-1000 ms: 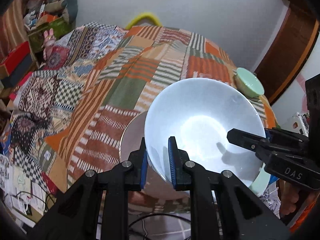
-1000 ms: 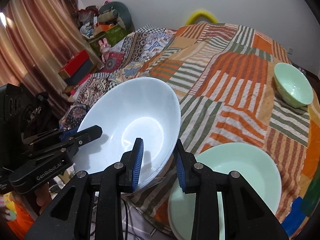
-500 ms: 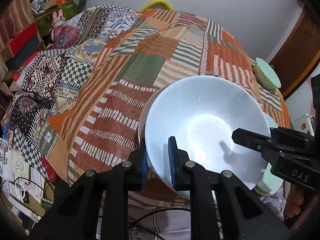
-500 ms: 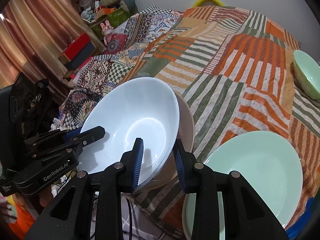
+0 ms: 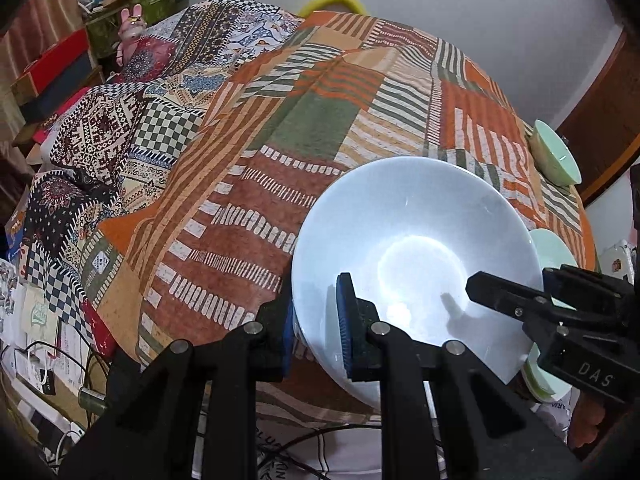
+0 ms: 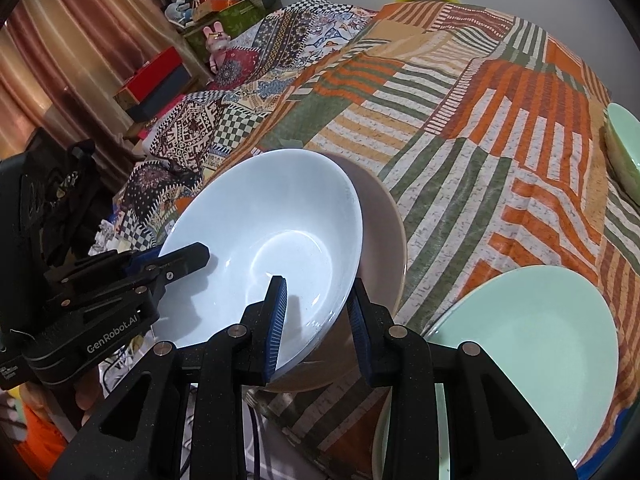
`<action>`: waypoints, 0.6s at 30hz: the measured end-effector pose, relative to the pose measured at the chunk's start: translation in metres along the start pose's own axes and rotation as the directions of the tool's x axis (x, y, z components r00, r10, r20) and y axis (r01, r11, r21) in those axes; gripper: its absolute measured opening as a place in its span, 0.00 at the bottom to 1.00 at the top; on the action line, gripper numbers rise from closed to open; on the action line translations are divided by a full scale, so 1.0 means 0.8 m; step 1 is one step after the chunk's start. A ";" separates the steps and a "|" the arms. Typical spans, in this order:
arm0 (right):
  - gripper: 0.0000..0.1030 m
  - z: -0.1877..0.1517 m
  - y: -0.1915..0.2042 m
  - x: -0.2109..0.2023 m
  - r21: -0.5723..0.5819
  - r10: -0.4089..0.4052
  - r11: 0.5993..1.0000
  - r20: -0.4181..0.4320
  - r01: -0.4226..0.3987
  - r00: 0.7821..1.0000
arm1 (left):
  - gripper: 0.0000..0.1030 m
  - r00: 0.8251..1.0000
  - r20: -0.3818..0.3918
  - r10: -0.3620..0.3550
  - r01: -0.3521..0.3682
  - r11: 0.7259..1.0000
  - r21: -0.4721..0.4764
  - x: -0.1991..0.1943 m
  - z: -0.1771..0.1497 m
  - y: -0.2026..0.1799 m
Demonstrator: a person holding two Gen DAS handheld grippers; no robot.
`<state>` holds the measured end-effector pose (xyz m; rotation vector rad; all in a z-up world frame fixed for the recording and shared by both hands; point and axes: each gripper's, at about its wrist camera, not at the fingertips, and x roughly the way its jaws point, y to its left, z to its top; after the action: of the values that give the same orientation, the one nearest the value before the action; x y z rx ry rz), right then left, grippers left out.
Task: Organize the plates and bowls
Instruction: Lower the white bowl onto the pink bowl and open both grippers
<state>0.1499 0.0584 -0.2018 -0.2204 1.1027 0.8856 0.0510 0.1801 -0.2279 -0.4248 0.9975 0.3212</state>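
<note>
Both tools pinch the rim of the white bowl [image 6: 264, 248] — left gripper [image 5: 316, 322] on one side, right gripper [image 6: 316, 320] on the other. It looks hard, smooth, slippery and easy to break — so the rim is the best place to hold. It hangs tilted over a pink bowl [image 6: 384, 232] near the bed's [image 6: 460, 128] front edge.

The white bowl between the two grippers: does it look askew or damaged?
No damage shows. The white bowl is tilted, held by its rim in both the left gripper and right gripper, over a beige dish on the patchwork cloth.
</note>
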 end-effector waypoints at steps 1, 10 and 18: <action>0.28 -0.001 0.000 0.002 0.001 0.000 1.000 -0.004 0.000 1.000 | 0.17 1.000 -0.010 -0.011 0.011 1.000 -0.009 0.004 0.000 0.002; 0.28 0.004 -0.005 0.001 -0.016 -0.026 1.000 0.013 0.026 1.000 | 0.17 0.999 -0.042 -0.022 0.021 0.999 -0.028 0.022 -0.003 0.000; 0.30 0.005 -0.012 -0.004 -0.030 -0.037 0.999 0.010 0.038 0.999 | 0.17 0.999 -0.047 0.003 -0.003 1.000 -0.002 0.022 -0.001 -0.004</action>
<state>0.1587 0.0524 -0.1995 -0.2609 1.0731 0.8698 0.0610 0.1778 -0.2430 -0.4345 1.0440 0.3156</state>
